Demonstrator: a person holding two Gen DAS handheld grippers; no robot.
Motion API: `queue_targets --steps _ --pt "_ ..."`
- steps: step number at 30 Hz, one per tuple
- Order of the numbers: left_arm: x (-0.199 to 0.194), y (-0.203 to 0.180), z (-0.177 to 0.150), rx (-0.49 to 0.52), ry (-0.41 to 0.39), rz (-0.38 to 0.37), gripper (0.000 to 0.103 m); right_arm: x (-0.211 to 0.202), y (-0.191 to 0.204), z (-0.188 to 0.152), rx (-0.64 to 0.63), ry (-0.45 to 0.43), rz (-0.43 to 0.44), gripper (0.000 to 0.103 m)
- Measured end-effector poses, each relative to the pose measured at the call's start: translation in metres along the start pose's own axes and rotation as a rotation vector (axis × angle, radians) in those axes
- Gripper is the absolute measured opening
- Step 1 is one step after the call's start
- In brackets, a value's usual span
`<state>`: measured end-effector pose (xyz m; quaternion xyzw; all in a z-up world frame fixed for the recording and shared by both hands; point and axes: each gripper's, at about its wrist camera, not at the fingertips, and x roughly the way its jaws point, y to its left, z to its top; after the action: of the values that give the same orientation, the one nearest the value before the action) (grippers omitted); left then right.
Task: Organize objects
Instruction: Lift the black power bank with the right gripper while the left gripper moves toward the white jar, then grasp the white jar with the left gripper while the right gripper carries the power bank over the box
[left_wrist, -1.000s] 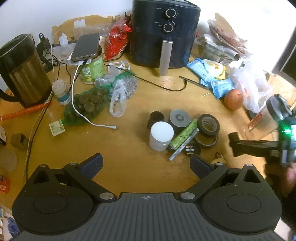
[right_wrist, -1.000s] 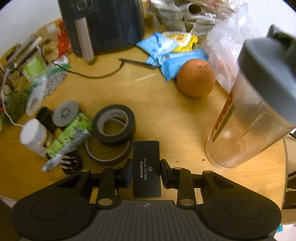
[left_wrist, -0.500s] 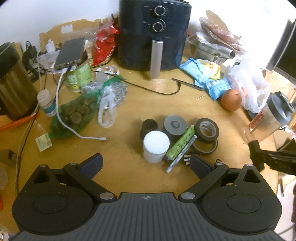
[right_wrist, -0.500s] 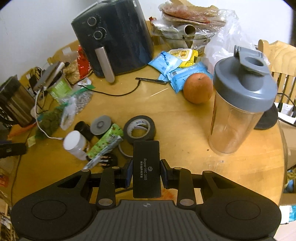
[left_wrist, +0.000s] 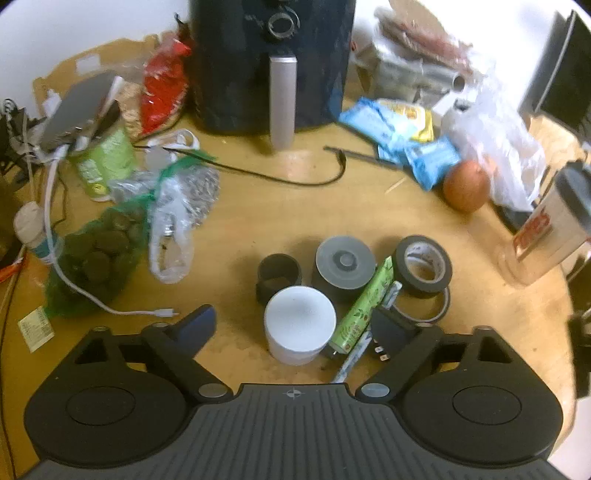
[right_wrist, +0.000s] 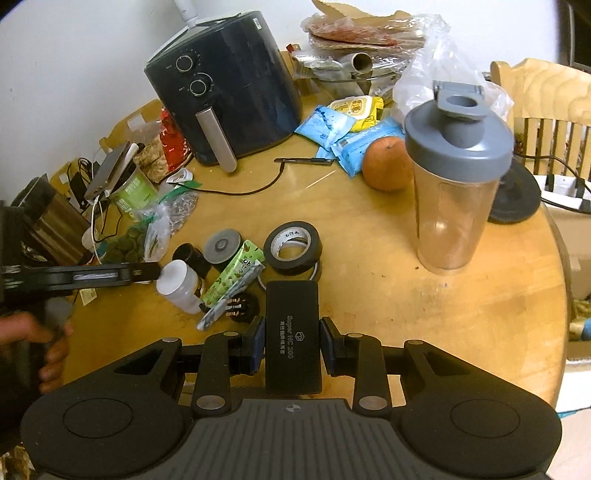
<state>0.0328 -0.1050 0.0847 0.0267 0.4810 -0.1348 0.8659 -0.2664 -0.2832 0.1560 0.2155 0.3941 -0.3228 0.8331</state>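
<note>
A flat black rectangular device with white lettering (right_wrist: 292, 334) was clamped between the two closed-in fingers of the right gripper (right_wrist: 291, 345), raised over the round wooden table (right_wrist: 424, 317) in the right wrist view. The left gripper (left_wrist: 295, 325) was seen with its fingers spread wide and nothing between them; a white-lidded cylindrical jar (left_wrist: 300, 324) stood on the table in the gap, untouched on either side. In the right wrist view the same jar (right_wrist: 181, 281) was met at its lid by the tip of the left gripper's finger (right_wrist: 147, 271), though actual contact could not be told.

Just beside the jar, a green printed carton stick (left_wrist: 364, 308) lay tilted against a grey-lidded dark round container (left_wrist: 345, 264), with a small black open cylinder (left_wrist: 279, 275) to the left of that. A roll of black tape (left_wrist: 424, 266) was stacked on a thinner tape ring (left_wrist: 439, 312) near the carton. A clear shaker bottle with a grey lid (right_wrist: 456, 177) stood upright well apart to the right, an orange fruit (right_wrist: 388, 164) near it, and a dark blue air fryer (right_wrist: 229, 88) at the back of the table.
</note>
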Motion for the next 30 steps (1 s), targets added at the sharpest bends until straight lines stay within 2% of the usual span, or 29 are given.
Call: queue_targets --steps 5,8,9,10,18,30 --pt "0.028 -0.004 0.001 0.039 0.038 0.028 0.086 -0.012 -0.002 -0.006 0.004 -0.007 0.002 0.034" --pt "0.044 -0.004 0.002 0.05 0.065 0.029 0.079 -0.018 -0.003 -0.009 0.004 -0.014 -0.004 0.034" --pt "0.049 -0.003 0.002 0.053 0.079 0.028 0.067 -0.019 -0.003 -0.01 0.007 -0.016 -0.005 0.034" --pt "0.054 -0.001 0.002 0.044 0.101 -0.004 0.054 -0.021 -0.004 -0.011 0.009 -0.017 -0.006 0.034" --pt "0.038 0.005 0.002 0.015 0.086 -0.004 0.053 -0.023 -0.009 -0.014 0.01 -0.013 -0.004 0.034" --pt "-0.029 0.003 -0.003 -0.017 0.008 -0.055 0.053 -0.014 -0.004 -0.02 -0.028 0.041 0.07 0.034"
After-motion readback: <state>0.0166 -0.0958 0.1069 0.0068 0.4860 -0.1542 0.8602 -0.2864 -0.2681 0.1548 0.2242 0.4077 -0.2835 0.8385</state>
